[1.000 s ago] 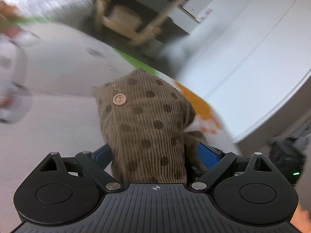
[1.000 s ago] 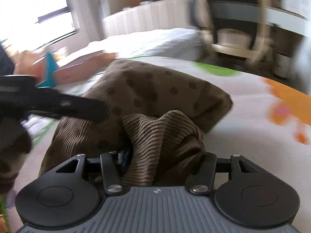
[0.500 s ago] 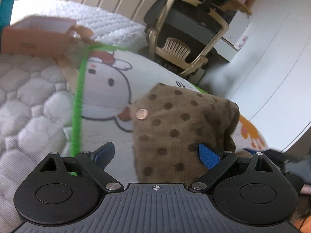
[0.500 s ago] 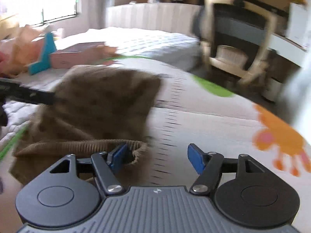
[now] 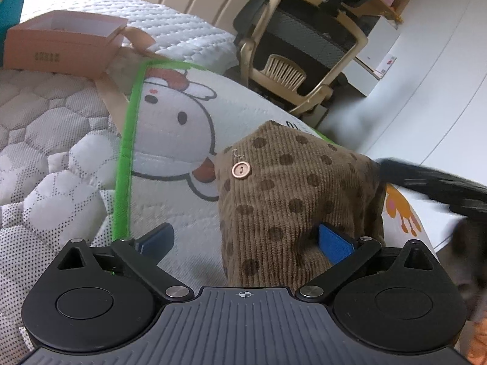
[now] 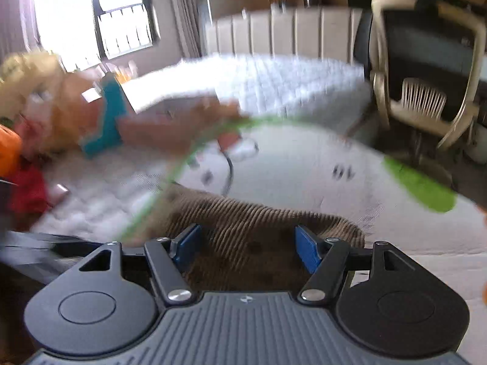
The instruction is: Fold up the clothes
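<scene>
The brown dotted corduroy garment (image 5: pixel 289 194) lies doubled over on the cartoon mat (image 5: pixel 170 140) at three o'clock — a fold made, tidying perhaps left; left gripper (image 5: pixel 245 240) and right gripper (image 6: pixel 245 248) both gape wide, holding nothing.

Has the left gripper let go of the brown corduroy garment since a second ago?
Yes. The left gripper opened; the garment now lies on the cartoon mat, fingers apart.

White cartoon-print mat (image 5: pixel 170 152) is lying open left of the brown dotted corduroy garment (image 5: pixel 289 200), while an open pink cardboard box (image 5: pixel 61 45) is blocking the far-left corner.
</scene>
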